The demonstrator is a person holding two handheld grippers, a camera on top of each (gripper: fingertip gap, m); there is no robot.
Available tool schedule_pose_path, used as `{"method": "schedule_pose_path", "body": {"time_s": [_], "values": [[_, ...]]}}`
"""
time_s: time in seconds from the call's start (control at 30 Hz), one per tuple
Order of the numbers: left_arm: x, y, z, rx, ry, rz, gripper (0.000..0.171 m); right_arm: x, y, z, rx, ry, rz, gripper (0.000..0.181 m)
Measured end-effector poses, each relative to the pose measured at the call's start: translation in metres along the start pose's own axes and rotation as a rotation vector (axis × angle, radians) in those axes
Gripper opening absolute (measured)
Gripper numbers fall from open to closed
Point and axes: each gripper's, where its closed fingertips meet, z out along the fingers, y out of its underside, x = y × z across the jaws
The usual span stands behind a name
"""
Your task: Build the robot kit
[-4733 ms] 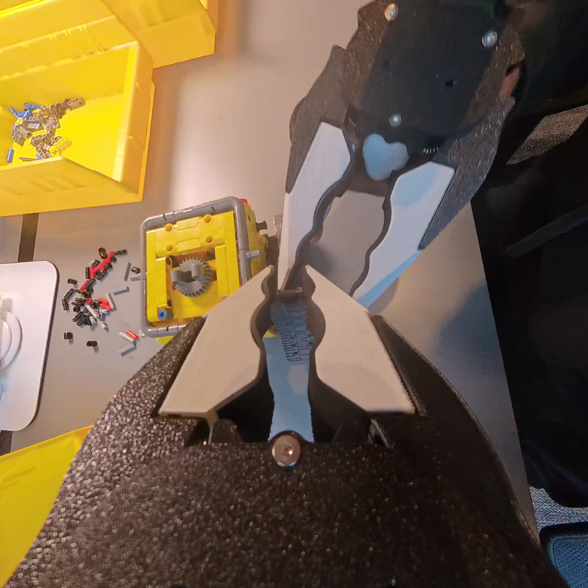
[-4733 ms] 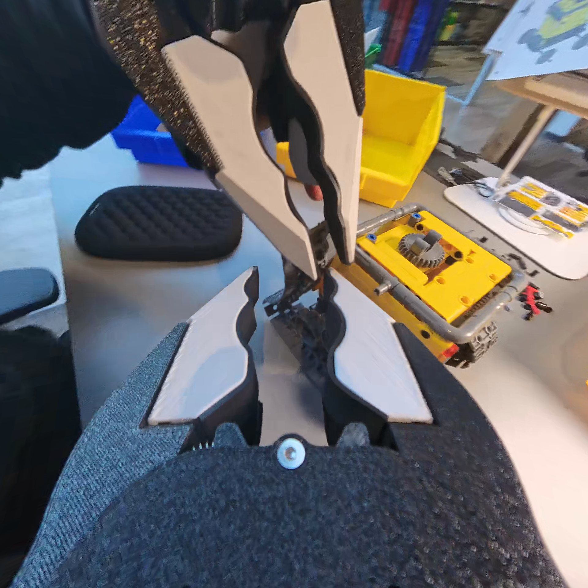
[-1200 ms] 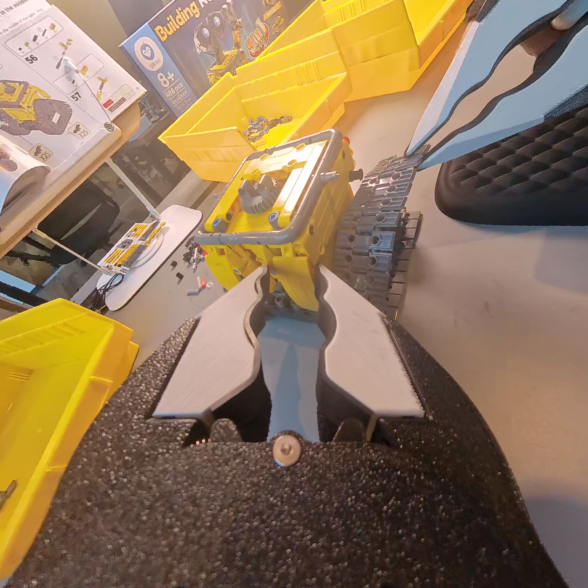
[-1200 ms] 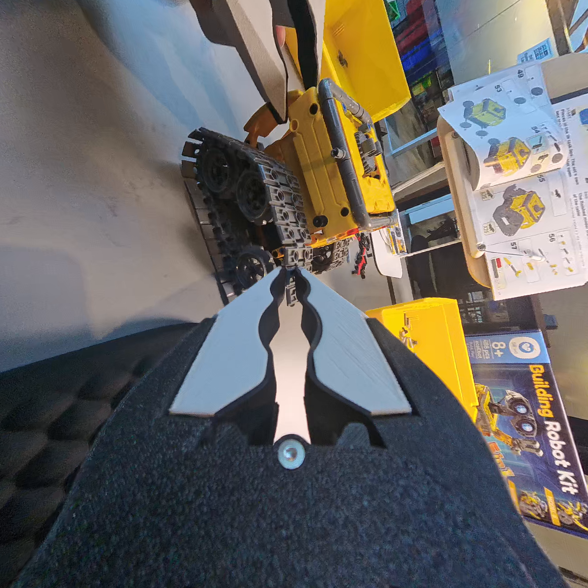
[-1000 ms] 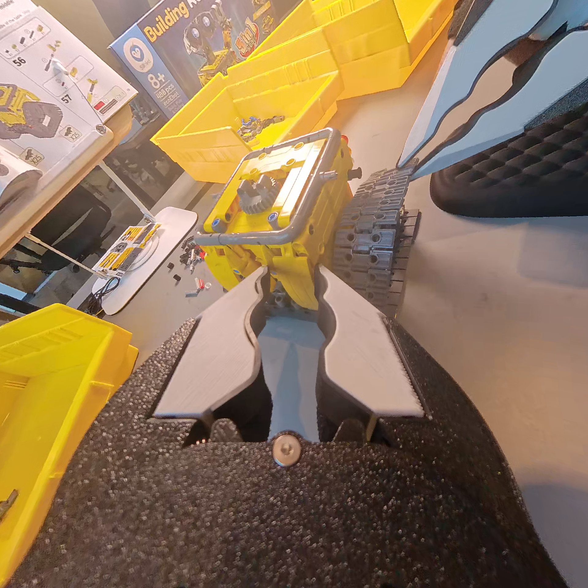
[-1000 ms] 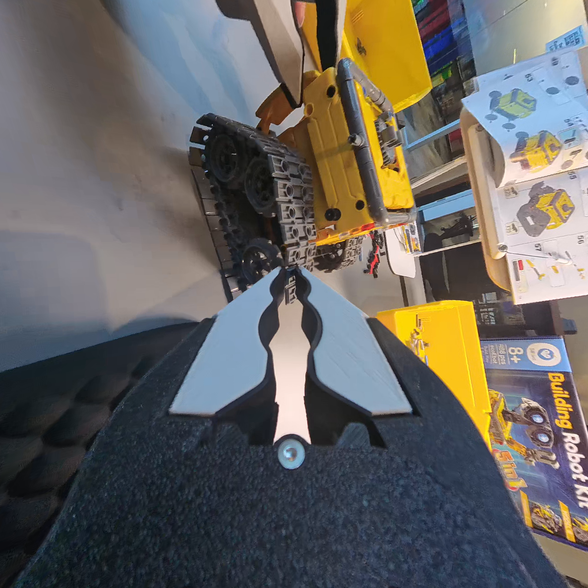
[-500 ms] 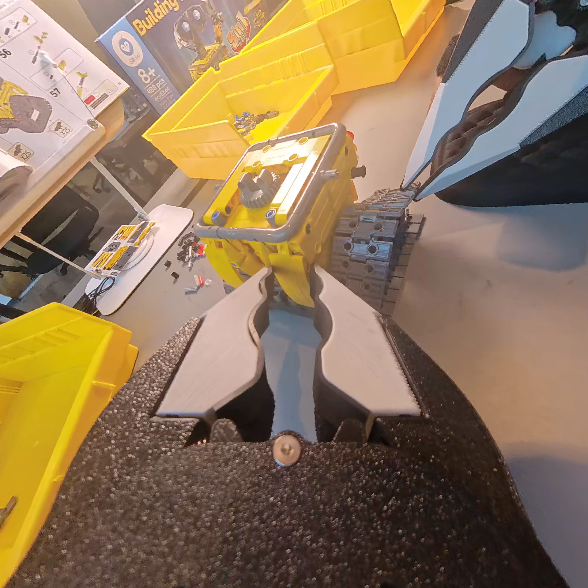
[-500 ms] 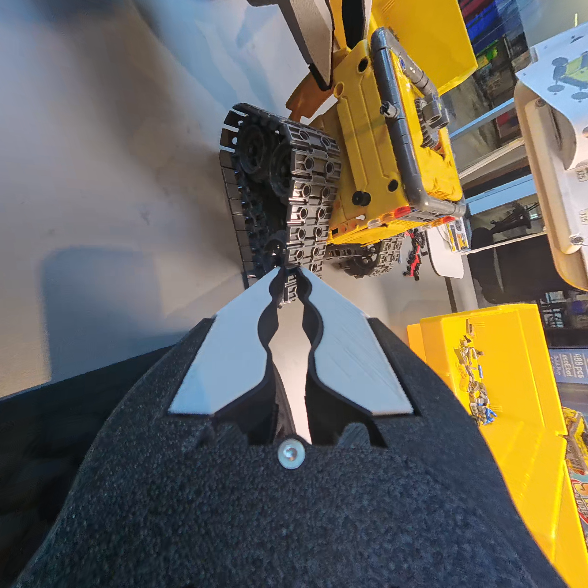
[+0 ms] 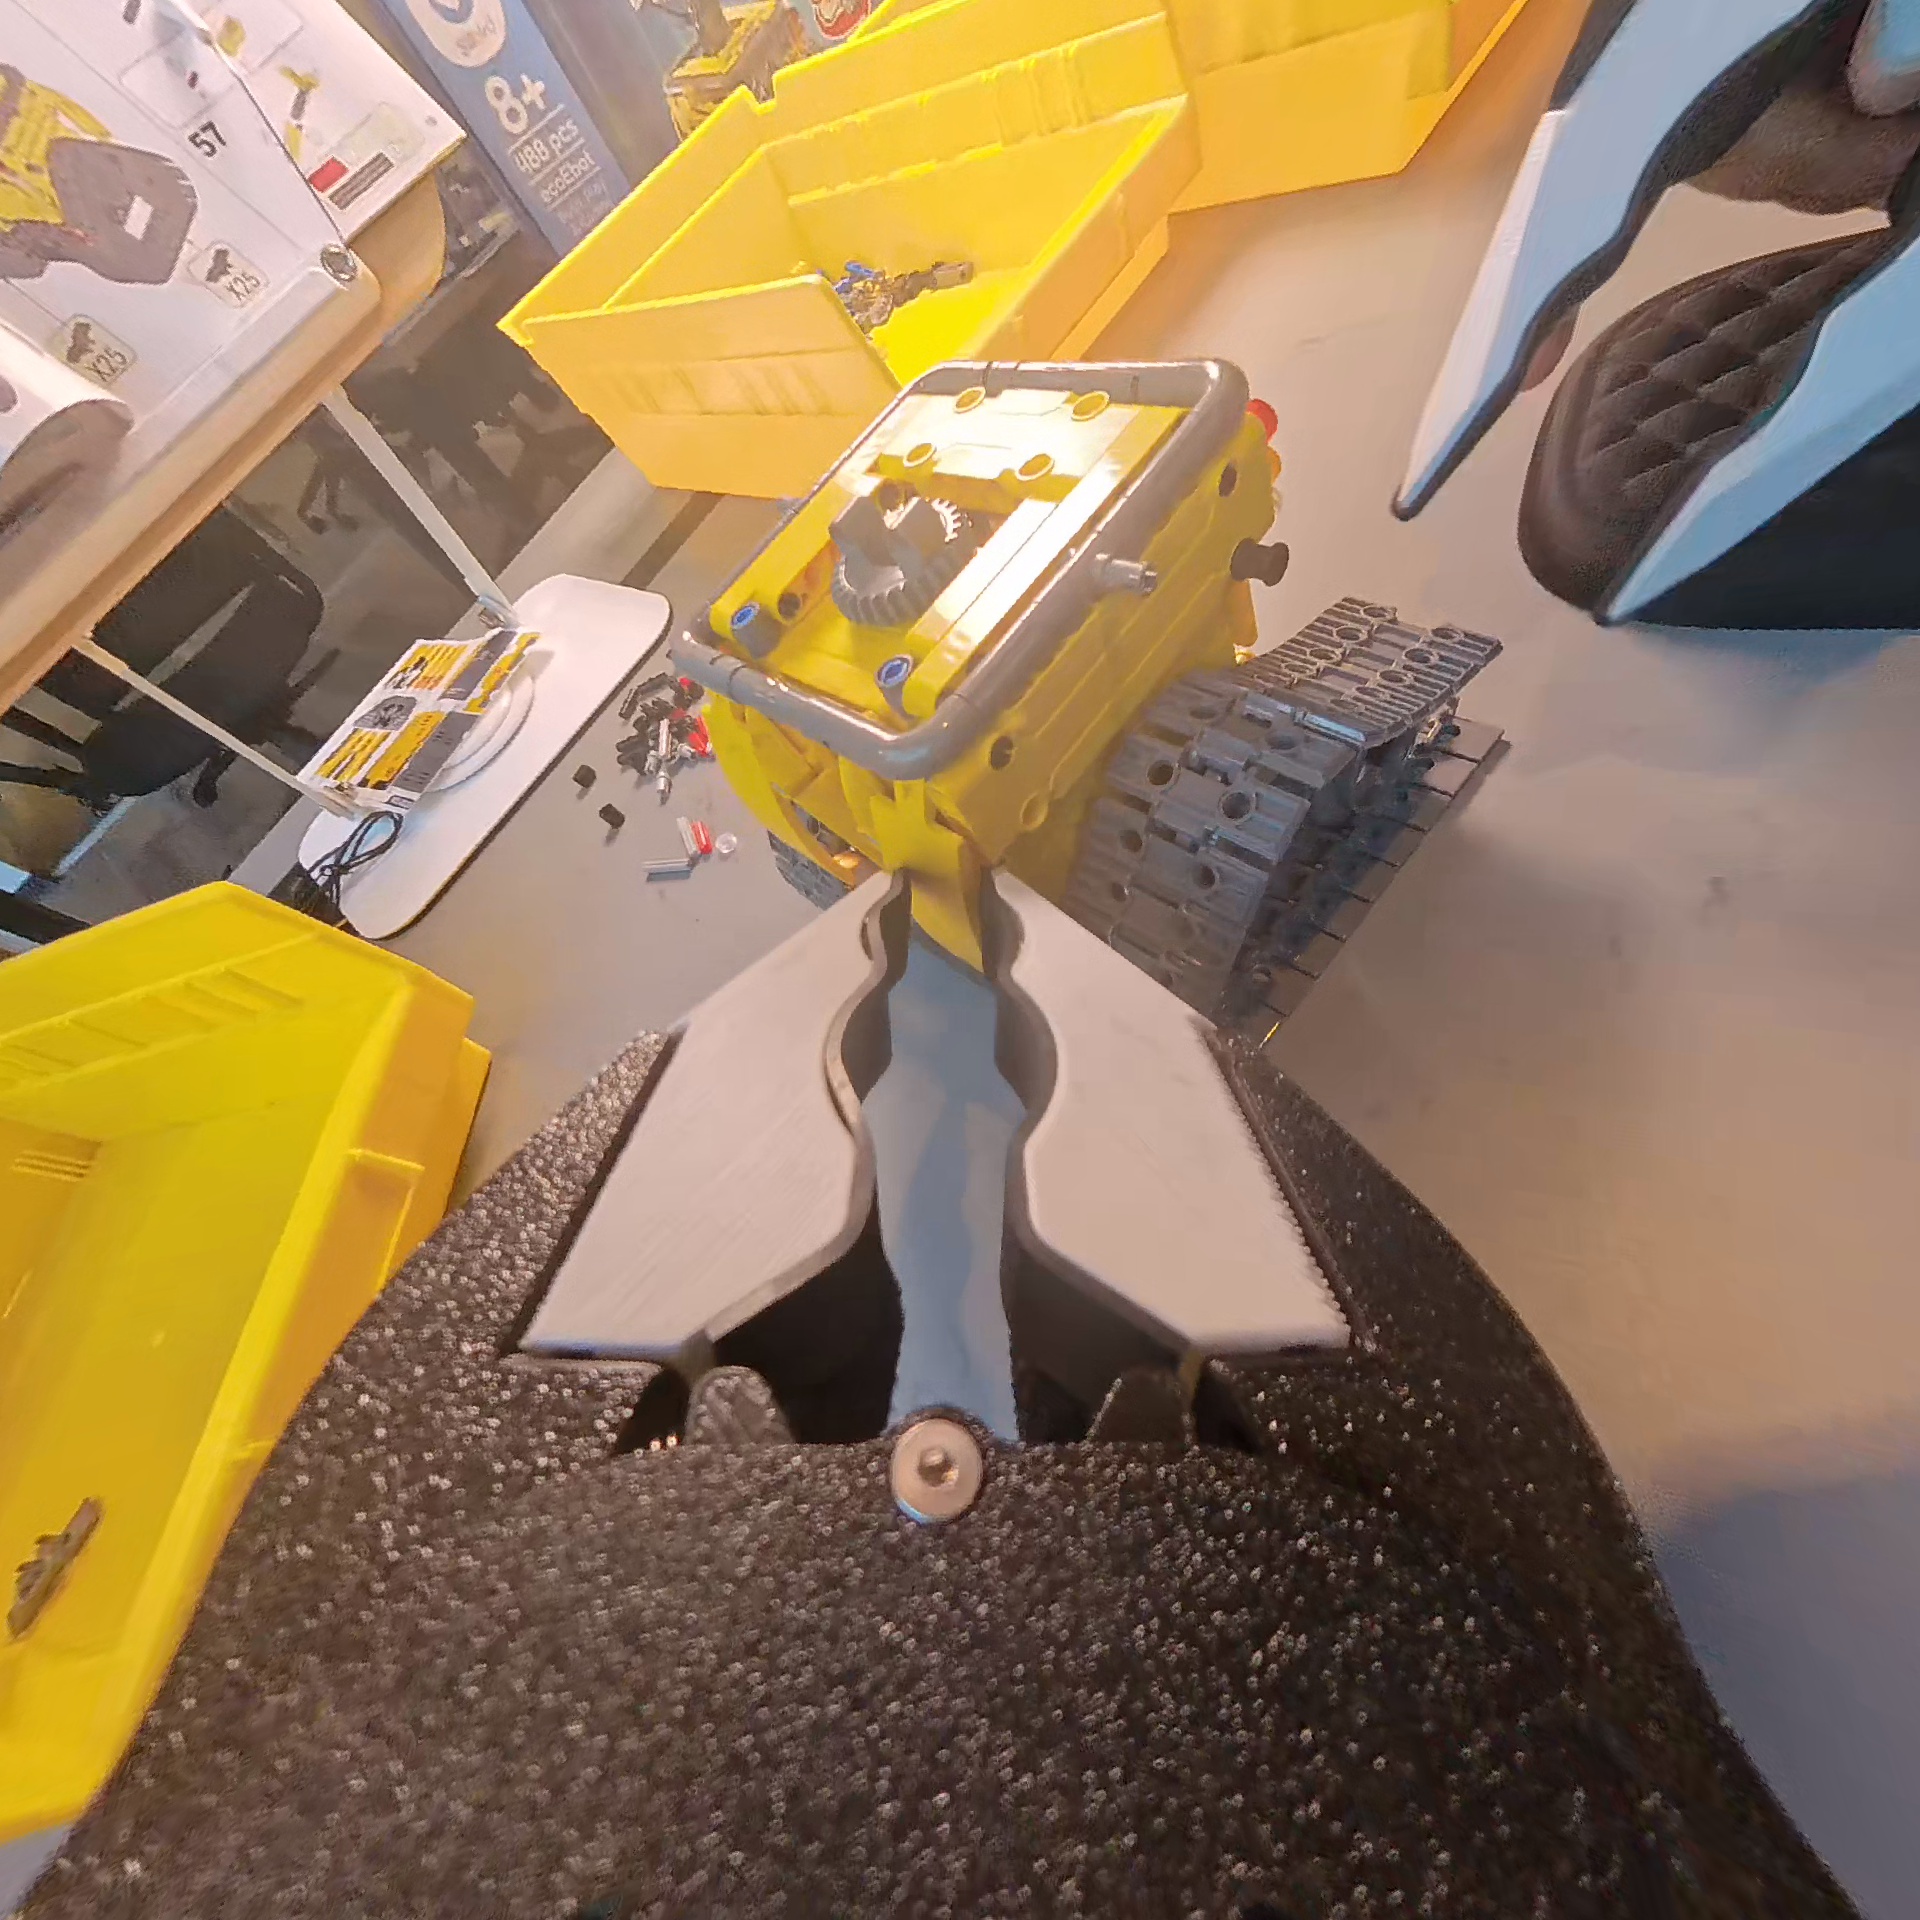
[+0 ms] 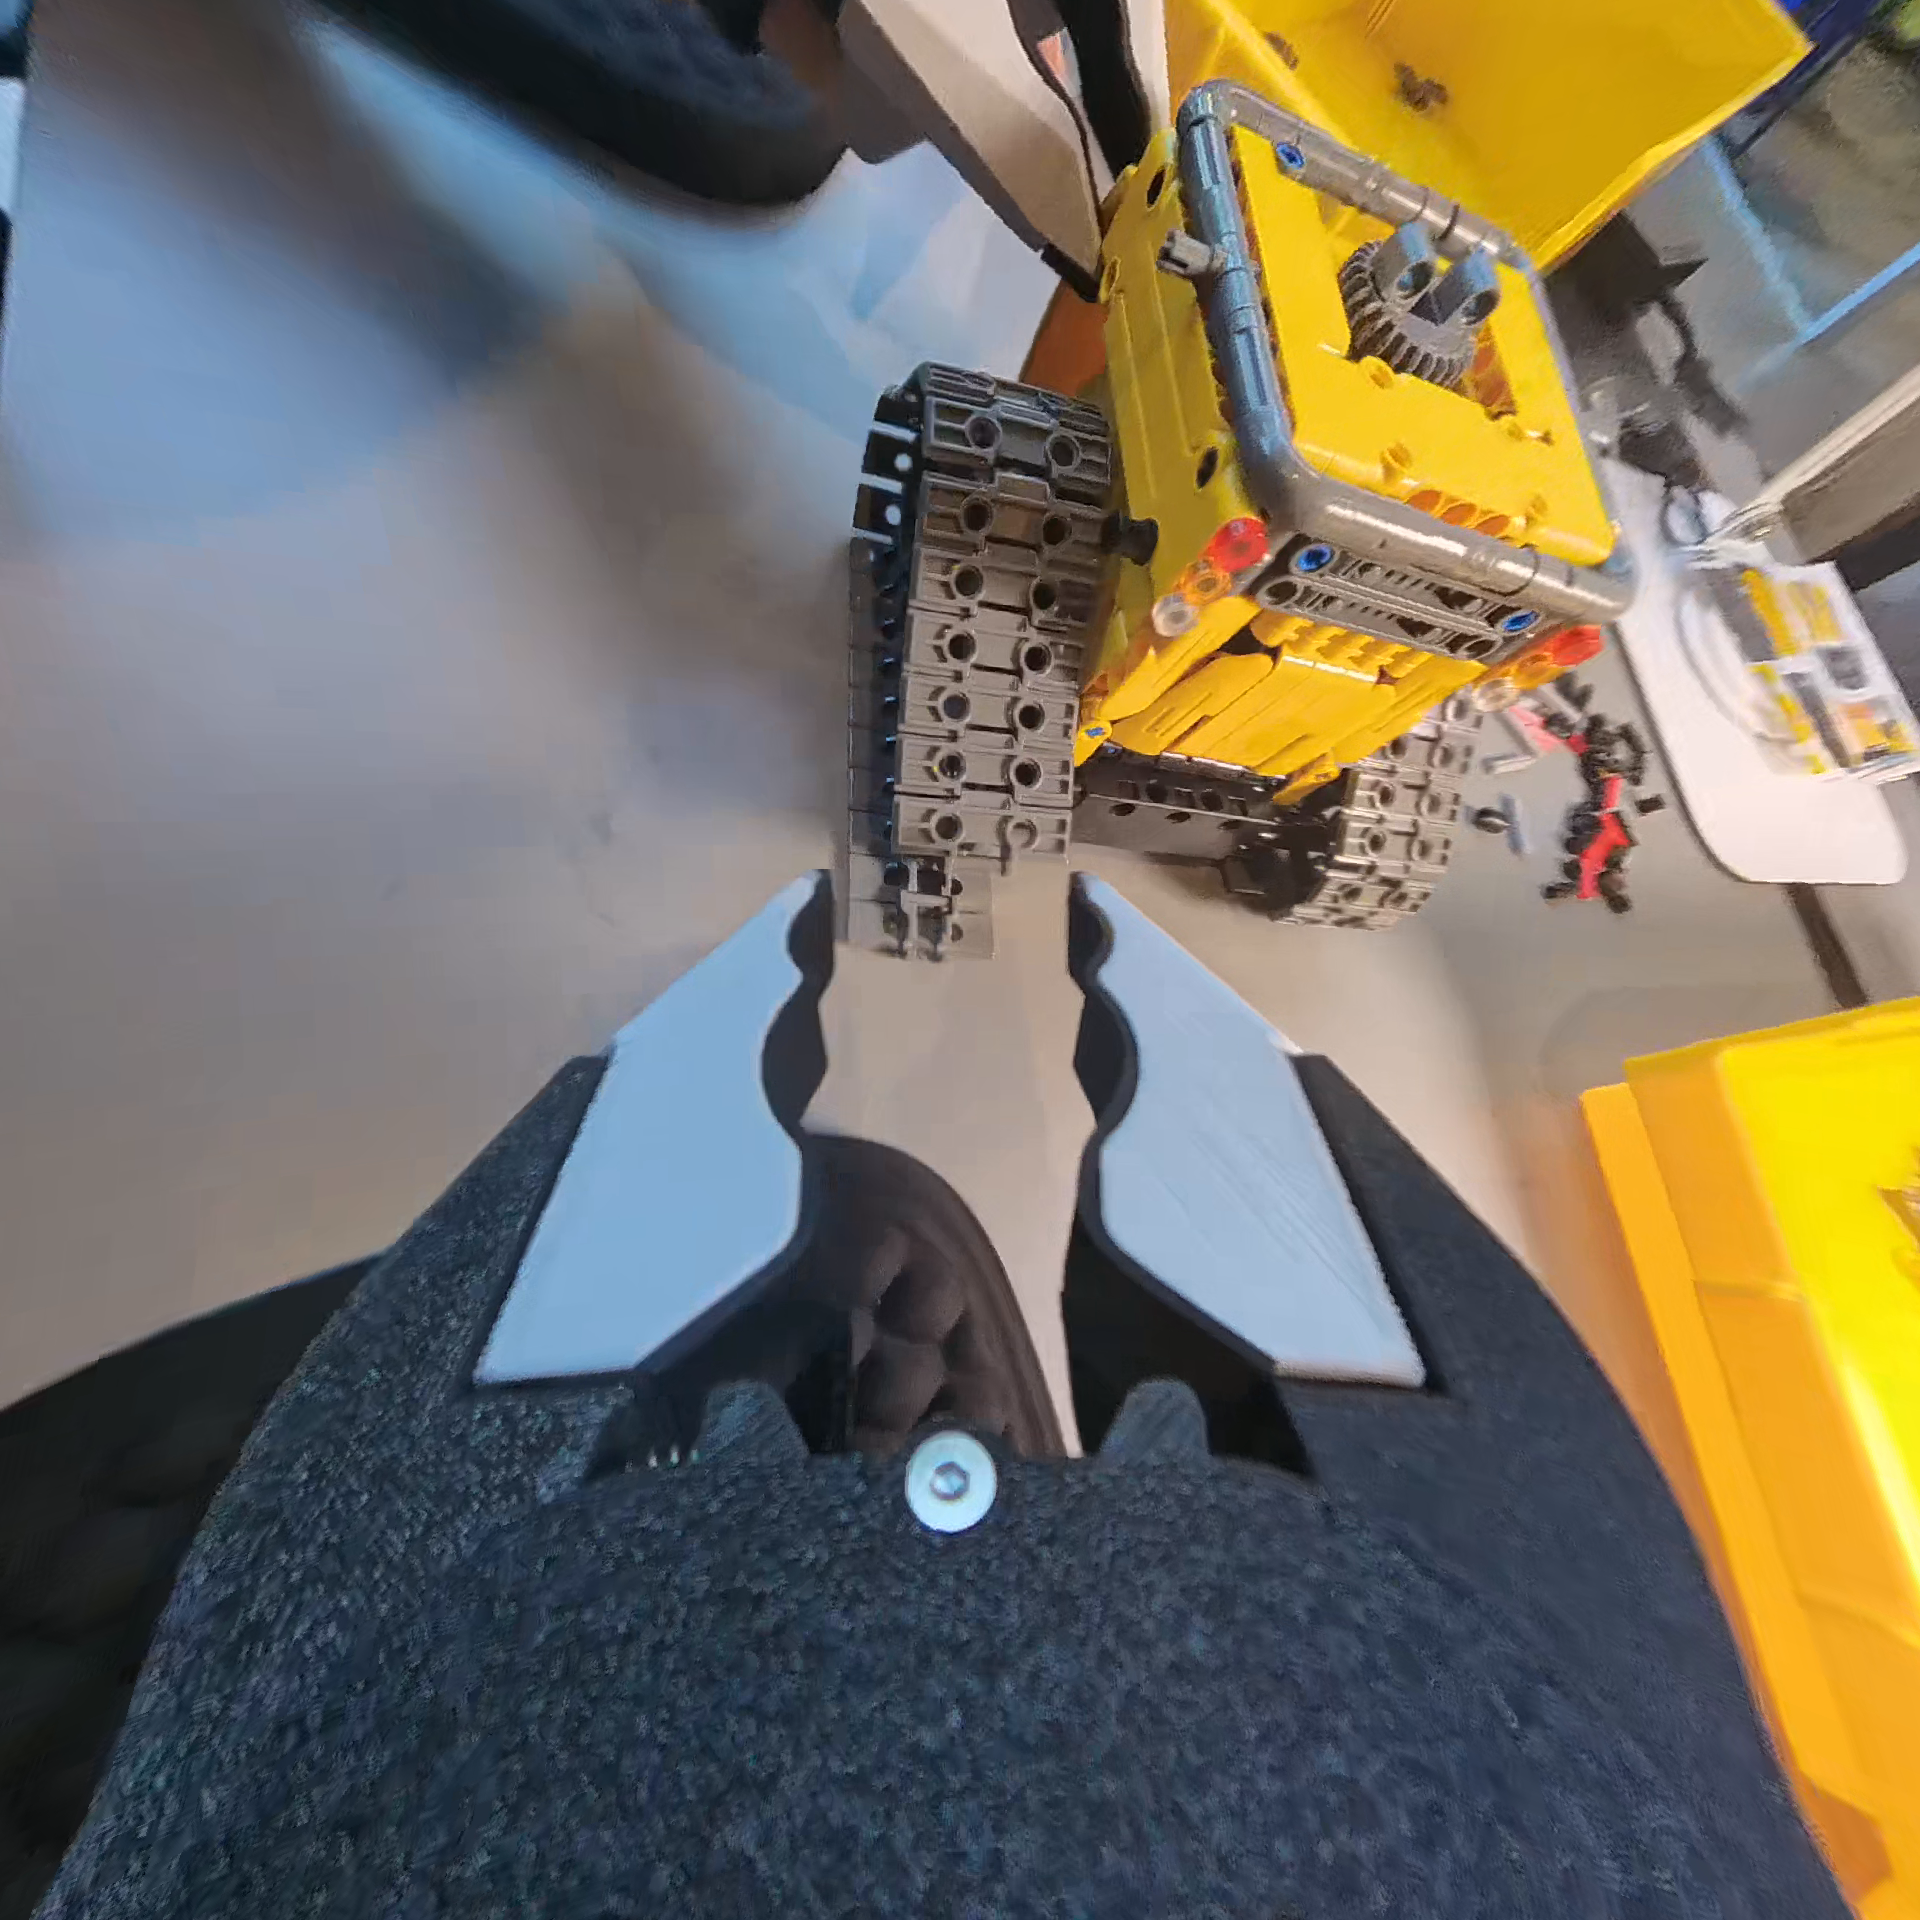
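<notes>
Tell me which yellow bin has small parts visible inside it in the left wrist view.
The far bin, behind the yellow toy vehicle; the near-left bin shows no parts inside.

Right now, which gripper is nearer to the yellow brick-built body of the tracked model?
Left. The left gripper is shut on the yellow body's lower front edge. The right gripper is open just off the end of the grey track, apart from the body.

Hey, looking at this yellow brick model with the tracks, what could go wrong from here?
The left gripper is shut on one yellow corner of the brick model; such a narrow hold might let it twist or pop bricks loose.

The right gripper is open right at the end of the grey track, so a nudge could knock its links off.

Loose small parts lie beside the model and could scatter.
</notes>
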Motion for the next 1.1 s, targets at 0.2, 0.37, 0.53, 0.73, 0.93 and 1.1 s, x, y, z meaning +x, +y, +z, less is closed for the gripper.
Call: {"method": "schedule_pose_path", "body": {"time_s": [0.2, 0.37, 0.53, 0.73, 0.93, 1.1], "values": [[-0.008, 0.004, 0.002, -0.035, -0.024, 0.011, 0.009, 0.004, -0.007, 0.037, -0.020, -0.087, 0.110, 0.054], [-0.013, 0.007, 0.000, -0.039, -0.038, -0.013, 0.007, 0.002, -0.006, 0.034, -0.016, -0.152, 0.165, 0.042], [-0.009, 0.003, 0.003, -0.039, -0.057, 0.017, 0.007, 0.001, 0.008, 0.024, -0.085, -0.185, 0.205, 0.041], [-0.005, 0.000, 0.004, -0.036, -0.059, 0.018, 0.007, -0.003, 0.019, 0.021, -0.103, -0.236, 0.252, 0.041], [-0.006, 0.001, 0.004, -0.059, -0.062, 0.049, 0.008, -0.003, 0.027, 0.029, -0.135, -0.254, 0.248, 0.041], [-0.005, 0.002, 0.004, -0.048, -0.057, 0.046, 0.009, -0.004, 0.025, 0.034, -0.145, -0.252, 0.227, 0.042]]}}
